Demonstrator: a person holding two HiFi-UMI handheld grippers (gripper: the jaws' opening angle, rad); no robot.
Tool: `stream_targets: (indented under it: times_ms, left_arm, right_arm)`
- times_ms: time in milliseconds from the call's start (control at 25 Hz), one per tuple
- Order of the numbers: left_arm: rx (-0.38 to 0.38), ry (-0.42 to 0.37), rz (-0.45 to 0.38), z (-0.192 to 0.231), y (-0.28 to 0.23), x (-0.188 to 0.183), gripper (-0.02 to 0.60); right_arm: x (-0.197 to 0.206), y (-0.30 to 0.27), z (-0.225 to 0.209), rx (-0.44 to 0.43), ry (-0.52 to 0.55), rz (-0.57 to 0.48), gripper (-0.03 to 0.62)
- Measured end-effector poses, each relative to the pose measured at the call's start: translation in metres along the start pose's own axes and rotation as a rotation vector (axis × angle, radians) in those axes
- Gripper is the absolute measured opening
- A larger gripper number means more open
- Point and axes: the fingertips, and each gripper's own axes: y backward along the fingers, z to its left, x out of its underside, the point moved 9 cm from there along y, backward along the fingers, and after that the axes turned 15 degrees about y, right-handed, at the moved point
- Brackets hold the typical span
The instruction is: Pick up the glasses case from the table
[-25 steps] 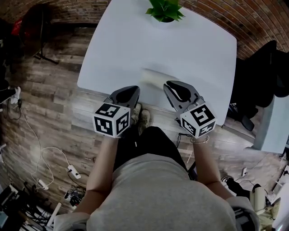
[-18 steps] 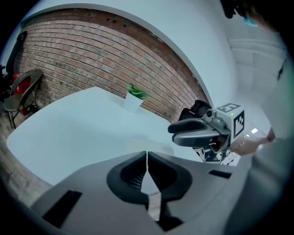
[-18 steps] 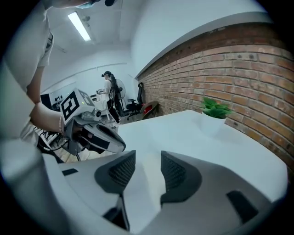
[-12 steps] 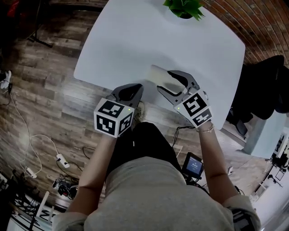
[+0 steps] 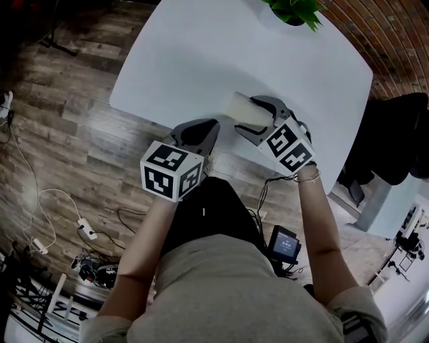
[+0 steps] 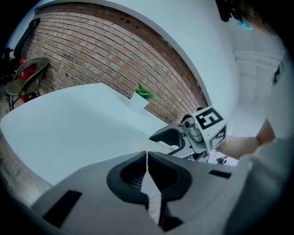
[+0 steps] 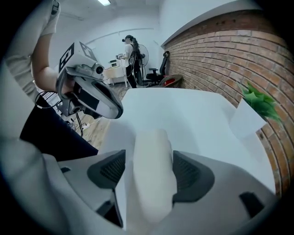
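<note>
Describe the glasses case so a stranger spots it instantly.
Start at the white table, near edge, opposite the potted plant. The glasses case lies between the opening jaws of the right gripper: a cream, rounded oblong, unlike the leafy plant.

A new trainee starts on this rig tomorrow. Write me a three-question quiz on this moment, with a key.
1. Pick one: what lies between the fingers of the right gripper? A the glasses case; B a mug; C nothing.
2. True or false: the left gripper has its fingers together, with nothing held.
3. Fill in: the potted plant stands at the table's ___ edge, as seen from the person.
Key: 1 A; the fingers are opening, one on each side of the case, not clamped on it. 2 True. 3 far.
</note>
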Motion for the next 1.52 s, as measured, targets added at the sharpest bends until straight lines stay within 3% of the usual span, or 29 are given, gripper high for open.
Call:
stream_targets:
  times_ms: [200, 360, 600, 960, 1000, 1080, 1360, 1520]
  left_arm:
    - [0.009, 0.006, 0.029, 0.002, 0.000, 0.002, 0.012]
    - [-0.017, 0.016, 0.006, 0.004, 0.002, 0.000, 0.012]
    - [-0.007, 0.014, 0.008, 0.003, -0.001, -0.005, 0.012]
    - [0.075, 0.051, 0.053, -0.005, -0.015, -0.009, 0.015]
    - [0.095, 0.050, 0.056, -0.007, -0.016, -0.010, 0.035]
    - [0.136, 0.060, 0.067, -0.011, -0.020, -0.010, 0.170]
    - [0.217, 0.126, 0.063, -0.022, -0.037, -0.016, 0.252]
    - [0.246, 0.166, 0.126, -0.025, -0.056, -0.019, 0.256]
  right_arm:
    - [0.003, -0.003, 0.000, 0.006, 0.032, 0.024, 0.310]
    - [0.005, -0.005, -0.001, 0.017, 0.078, 0.045, 0.285]
    - [0.007, -0.003, -0.001, 0.028, 0.082, 0.006, 0.278]
    - [0.007, 0.013, 0.004, 0.091, 0.081, -0.086, 0.272]
    - [0.006, 0.015, 0.005, 0.106, 0.079, -0.104, 0.272]
    - [0.006, 0.021, 0.007, 0.132, 0.078, -0.134, 0.272]
    - [0.006, 0.036, 0.012, 0.146, 0.099, -0.176, 0.272]
    - [0.004, 0.039, 0.016, 0.150, 0.094, -0.192, 0.272]
